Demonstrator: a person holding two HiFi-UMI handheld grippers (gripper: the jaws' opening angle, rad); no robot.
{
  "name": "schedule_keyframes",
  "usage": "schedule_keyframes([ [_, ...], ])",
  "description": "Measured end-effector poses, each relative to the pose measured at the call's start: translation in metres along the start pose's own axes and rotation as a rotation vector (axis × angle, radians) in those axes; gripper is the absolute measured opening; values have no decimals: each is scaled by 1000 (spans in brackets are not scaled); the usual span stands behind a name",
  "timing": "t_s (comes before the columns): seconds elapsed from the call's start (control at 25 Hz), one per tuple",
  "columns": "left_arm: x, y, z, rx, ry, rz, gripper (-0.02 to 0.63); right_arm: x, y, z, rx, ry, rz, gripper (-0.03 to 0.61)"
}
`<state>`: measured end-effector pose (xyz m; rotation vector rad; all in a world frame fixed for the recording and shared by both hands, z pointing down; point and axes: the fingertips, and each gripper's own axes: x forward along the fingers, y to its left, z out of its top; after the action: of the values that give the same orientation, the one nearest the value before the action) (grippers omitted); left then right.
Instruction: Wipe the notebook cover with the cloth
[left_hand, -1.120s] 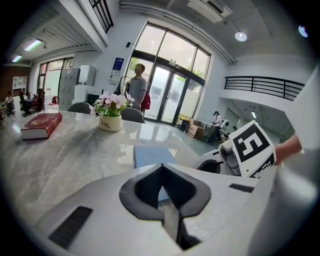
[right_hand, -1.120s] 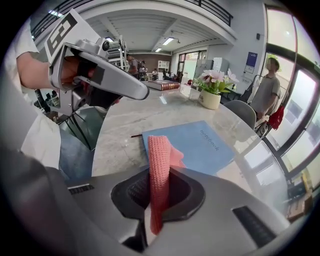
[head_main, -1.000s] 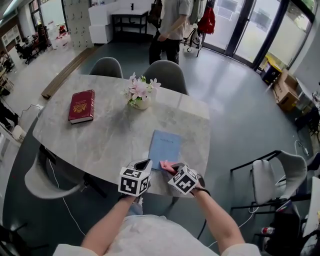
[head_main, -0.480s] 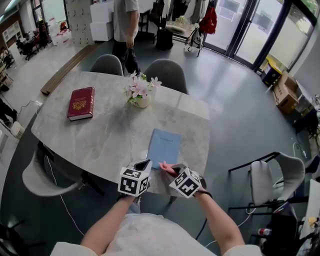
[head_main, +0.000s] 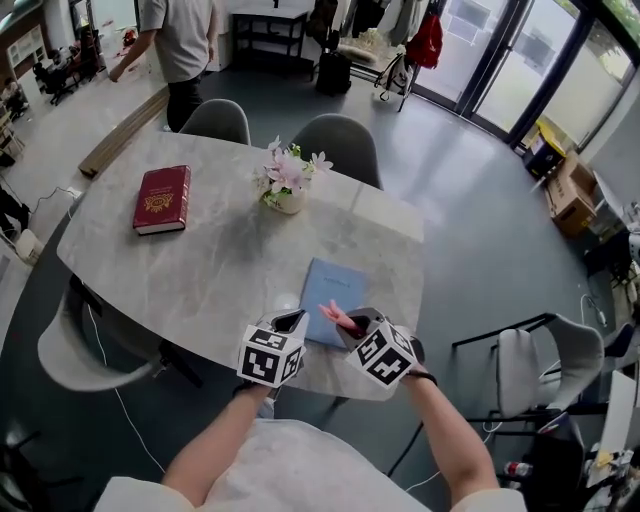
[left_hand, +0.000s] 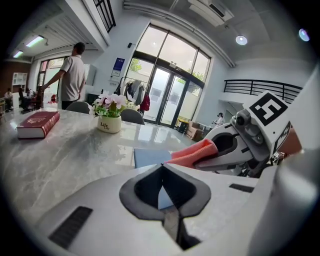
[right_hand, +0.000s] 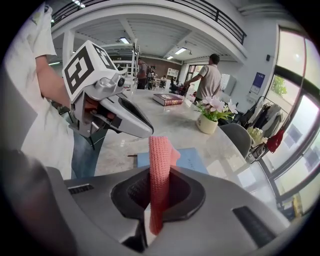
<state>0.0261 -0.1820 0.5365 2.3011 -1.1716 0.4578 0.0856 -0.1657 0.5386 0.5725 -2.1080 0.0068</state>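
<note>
While both grippers sit at the near edge of the table (head_main: 200, 270), only 1 of the 2 is actually holding anything. The right gripper (head_main: 345, 322) has its jaws pinched on the 1 pink cloth (head_main: 341, 319), and in the right gripper view the cloth (right_hand: 160, 165) sticks up in a folded strip from between the jaws of that gripper (right_hand: 159, 200). The left gripper (head_main: 290, 322) has its jaws pressed together with nothing in them, which is easy to see in its own view (left_hand: 161, 175). There's 1 blue notebook (head_main: 335, 290), lying flat and closed near the table's front edge, right in front of both tools. The cloth is over the notebook's near end, but I can't tell if it's touching the cover. From the left gripper view the notebook (left_hand: 150, 156) is just beyond the jaws, with the cloth (left_hand: 192, 152) to its right. Other stuff on the table: 1 red book (head_main: 162, 199) well off to the far left and 1 little flower pot (head_main: 285, 200) near the far edge. I count 4 chairs: 2 grey ones (head_main: 214, 120) (head_main: 335, 135) on the far side, 1 pale one (head_main: 75, 350) on the left, and 1 (head_main: 535, 365) out to the right, away from the table. 1 person (head_main: 185, 40) stands in the background.
</note>
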Motion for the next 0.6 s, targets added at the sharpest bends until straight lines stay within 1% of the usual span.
schedule_keyframes([
  [0.2,8,4,7,31,0,-24,8,10,-30,17,-12,2,-23,15],
  [0.36,14,14,11,35,1,-33,8,23,-58,28,-20,10,-60,15],
  [0.6,20,33,18,36,-5,-27,8,52,-88,30,-18,56,-70,15],
])
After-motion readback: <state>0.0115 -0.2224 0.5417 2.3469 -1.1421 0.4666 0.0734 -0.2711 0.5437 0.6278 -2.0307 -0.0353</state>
